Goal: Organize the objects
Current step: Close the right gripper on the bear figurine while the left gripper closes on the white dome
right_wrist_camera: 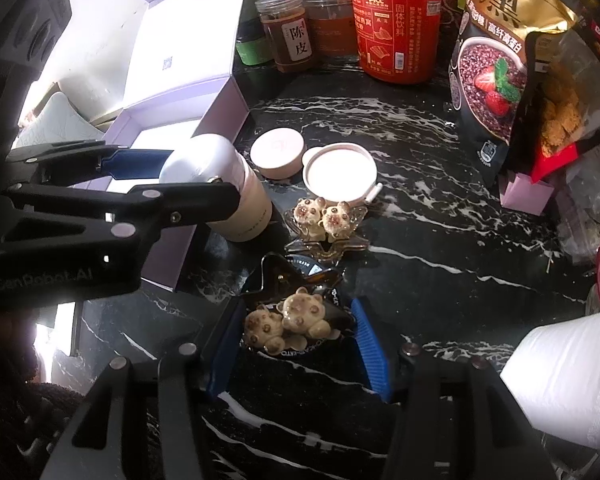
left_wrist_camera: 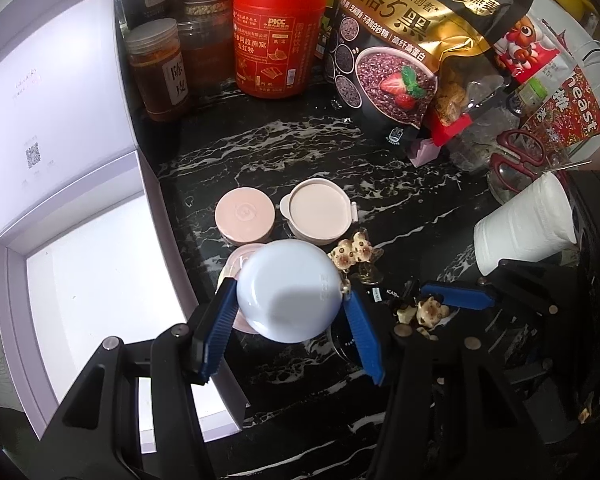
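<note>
This is looking like a home kitchen counter or pantry corner. A black stone countertop with white marble veining (left_wrist_camera: 300, 152) is carrying household food: a red plastic canister with Chinese print (left_wrist_camera: 278, 36), a clear plastic jar of brown dried peel (left_wrist_camera: 158, 70), and a black-and-gold Quaker oat bag picturing strawberries (left_wrist_camera: 396, 52). Red-handled scissors (left_wrist_camera: 518, 158) and a white paper towel roll (left_wrist_camera: 524, 224) are lying nearby, beside an open lilac cardboard gift box (left_wrist_camera: 84, 208).

Left hand-held gripper (left_wrist_camera: 290, 320): matte black angular linkage frame, round silver screw heads, two blue ribbed fingers (left_wrist_camera: 216, 332). Right hand-held gripper (right_wrist_camera: 298, 350): same black frame, silver screws, blue ribbed fingers (right_wrist_camera: 370, 352). Faint "GenRobot.AI" embossed on the left frame's side.
</note>
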A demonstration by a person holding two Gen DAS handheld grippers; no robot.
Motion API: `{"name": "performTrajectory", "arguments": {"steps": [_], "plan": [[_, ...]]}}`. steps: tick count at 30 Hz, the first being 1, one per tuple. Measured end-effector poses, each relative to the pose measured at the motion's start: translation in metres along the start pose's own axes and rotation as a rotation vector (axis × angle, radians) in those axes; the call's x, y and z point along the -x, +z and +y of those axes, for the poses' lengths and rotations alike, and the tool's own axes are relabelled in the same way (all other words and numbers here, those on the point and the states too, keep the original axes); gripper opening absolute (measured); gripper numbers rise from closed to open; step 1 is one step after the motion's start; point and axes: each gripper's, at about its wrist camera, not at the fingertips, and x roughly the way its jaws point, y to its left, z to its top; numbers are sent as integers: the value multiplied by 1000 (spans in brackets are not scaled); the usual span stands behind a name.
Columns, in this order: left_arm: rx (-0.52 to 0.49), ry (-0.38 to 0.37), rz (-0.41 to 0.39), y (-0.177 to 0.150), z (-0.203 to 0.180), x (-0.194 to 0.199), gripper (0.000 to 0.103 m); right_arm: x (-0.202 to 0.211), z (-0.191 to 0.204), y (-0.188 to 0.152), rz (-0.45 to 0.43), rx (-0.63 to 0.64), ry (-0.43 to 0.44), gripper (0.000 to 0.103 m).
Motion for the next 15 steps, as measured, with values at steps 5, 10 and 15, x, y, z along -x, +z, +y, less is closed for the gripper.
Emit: {"name": "performTrajectory", "arguments": {"steps": [5, 10, 15], "plan": [[-6, -2, -8, 1, 0, 7, 53, 5, 1, 0, -1, -2, 4, 56], [-14, -4, -28, 1, -2, 19, 53, 16, 1, 0, -20, 1, -8, 56], [-11, -2, -43, -2, -3, 33, 53, 30, 1, -2, -37, -7, -20, 56]]}}
